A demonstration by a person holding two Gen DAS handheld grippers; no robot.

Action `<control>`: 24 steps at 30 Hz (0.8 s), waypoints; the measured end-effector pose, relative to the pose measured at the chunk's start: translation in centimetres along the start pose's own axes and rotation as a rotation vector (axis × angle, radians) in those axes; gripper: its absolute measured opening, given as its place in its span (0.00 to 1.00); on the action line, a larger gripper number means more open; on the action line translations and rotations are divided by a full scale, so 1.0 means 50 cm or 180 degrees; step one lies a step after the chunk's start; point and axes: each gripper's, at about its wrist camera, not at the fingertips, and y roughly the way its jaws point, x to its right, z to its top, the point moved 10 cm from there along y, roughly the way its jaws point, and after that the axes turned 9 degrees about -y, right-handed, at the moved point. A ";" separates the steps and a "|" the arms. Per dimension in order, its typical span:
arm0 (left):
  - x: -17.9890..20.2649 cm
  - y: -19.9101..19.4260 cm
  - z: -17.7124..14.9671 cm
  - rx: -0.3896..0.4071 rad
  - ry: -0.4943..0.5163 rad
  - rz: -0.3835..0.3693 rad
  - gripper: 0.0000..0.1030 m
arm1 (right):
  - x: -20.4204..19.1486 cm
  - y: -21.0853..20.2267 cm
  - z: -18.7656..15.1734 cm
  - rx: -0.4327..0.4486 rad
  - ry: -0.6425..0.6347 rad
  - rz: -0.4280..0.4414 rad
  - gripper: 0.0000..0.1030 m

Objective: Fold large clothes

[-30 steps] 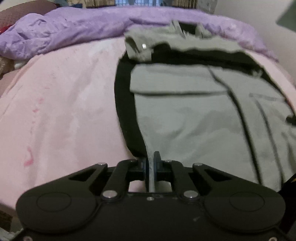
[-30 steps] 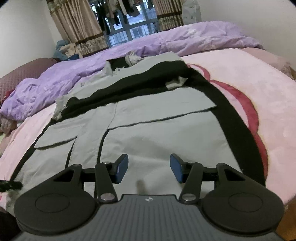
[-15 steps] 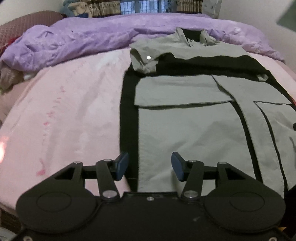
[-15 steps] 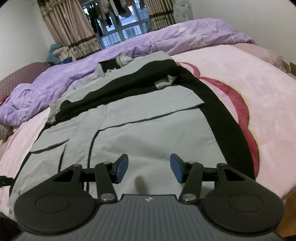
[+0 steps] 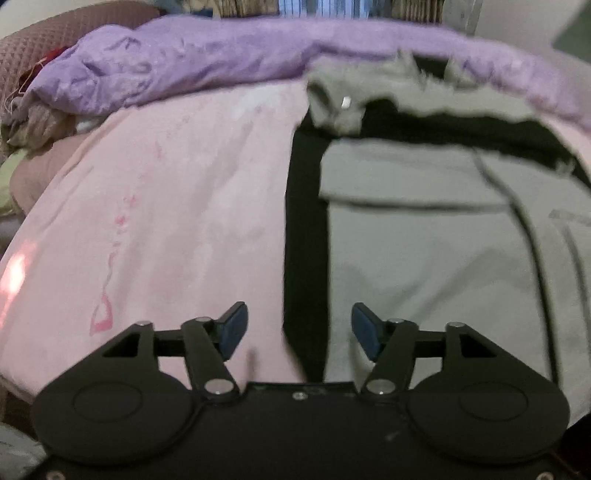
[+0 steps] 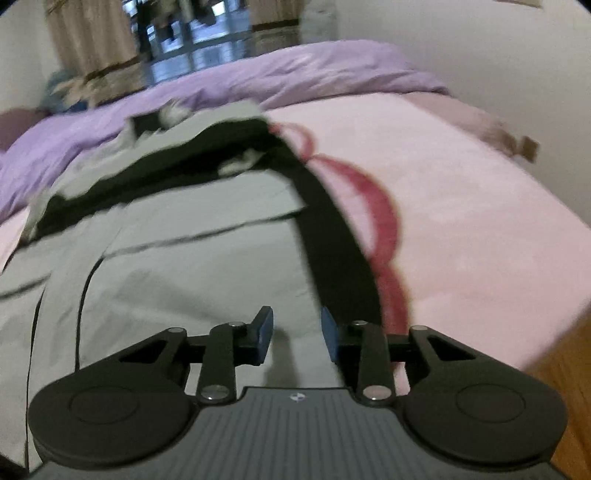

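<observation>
Pink plush bed cover (image 5: 155, 221) with a crumpled purple quilt (image 5: 207, 59) at the far edge; curtained window (image 6: 207, 48) beyond. Grey-and-black jacket (image 5: 424, 236) lies flat, long axis running away, collar toward quilt. Left gripper (image 5: 298, 330) and right gripper (image 6: 297, 338): jaws apart, empty, over hem

Both wrist views low, sharing jacket (image 5: 424, 258)

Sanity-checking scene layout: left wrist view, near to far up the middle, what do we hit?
Left gripper, open → grey and black jacket lying on the pink blanket → jacket collar → purple duvet → window and curtains.
</observation>
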 end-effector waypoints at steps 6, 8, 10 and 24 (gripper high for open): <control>0.121 -0.036 -0.005 0.0198 0.0123 -0.0535 0.70 | -0.114 -0.045 0.014 0.0219 0.0018 0.0703 0.40; 0.165 -0.023 -0.018 0.0166 0.0107 -0.0584 0.70 | -0.192 -0.048 0.004 0.0179 -0.0085 0.1000 0.41; 0.210 -0.005 -0.039 0.0068 0.0151 -0.0669 0.70 | -0.263 -0.047 -0.010 0.0130 -0.0293 0.1145 0.41; 0.218 0.060 -0.080 -0.0154 0.0355 -0.0269 0.97 | -0.262 -0.006 -0.059 -0.0142 -0.0333 0.1027 0.34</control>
